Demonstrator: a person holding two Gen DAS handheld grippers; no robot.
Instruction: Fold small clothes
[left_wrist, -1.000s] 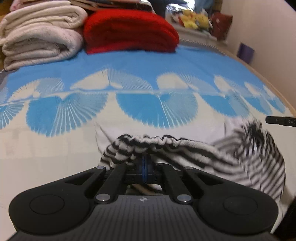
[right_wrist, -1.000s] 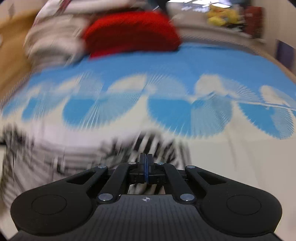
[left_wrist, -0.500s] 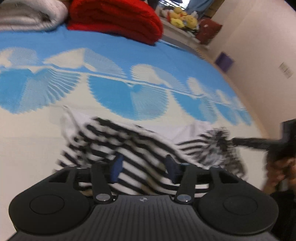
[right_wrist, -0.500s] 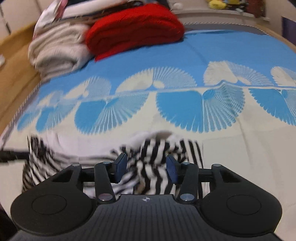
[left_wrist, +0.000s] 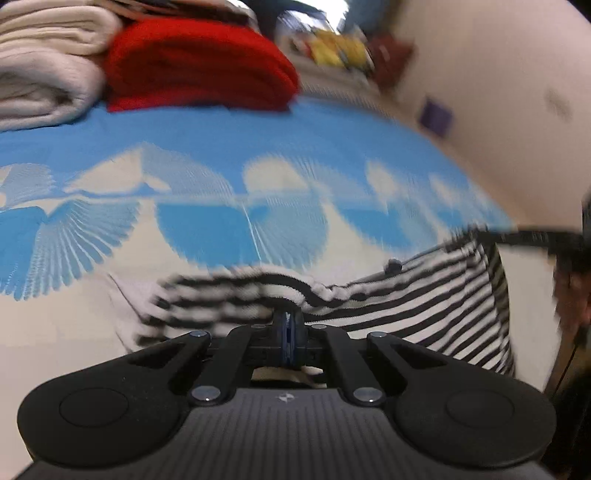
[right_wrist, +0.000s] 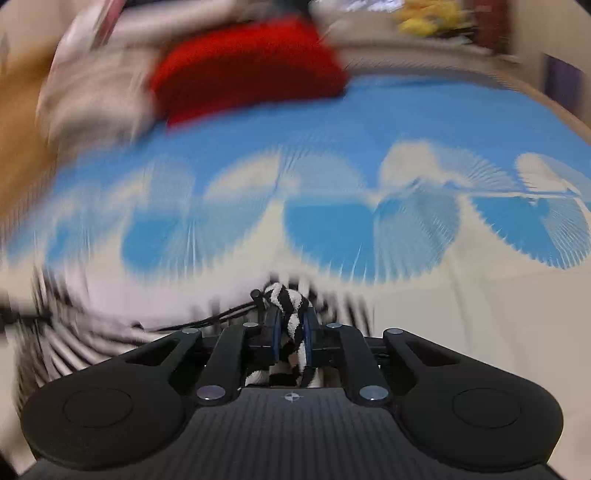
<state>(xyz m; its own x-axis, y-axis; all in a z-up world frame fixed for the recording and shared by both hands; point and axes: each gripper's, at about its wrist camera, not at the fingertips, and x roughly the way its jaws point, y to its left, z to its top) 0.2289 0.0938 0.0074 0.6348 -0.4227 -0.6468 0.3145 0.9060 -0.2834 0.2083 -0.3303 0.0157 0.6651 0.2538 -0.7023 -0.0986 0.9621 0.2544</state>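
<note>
A small black-and-white striped garment (left_wrist: 406, 295) lies on the blue and cream bedspread (left_wrist: 221, 147). My left gripper (left_wrist: 288, 325) is shut on its near edge. In the left wrist view the other gripper's finger (left_wrist: 535, 236) shows at the garment's far right corner. In the right wrist view my right gripper (right_wrist: 290, 325) is shut on a bunched part of the striped garment (right_wrist: 288, 302), with a thin black cord beside it. The rest of the cloth trails off to the left, blurred.
A folded red blanket (left_wrist: 199, 62) and cream blankets (left_wrist: 44, 62) are stacked at the far side of the bed. Yellow soft toys (left_wrist: 332, 48) sit behind them. A pale wall (left_wrist: 498, 92) runs along the right.
Half a second ago both grippers were open over the garment; now both have closed on it. Both views are blurred with motion.
</note>
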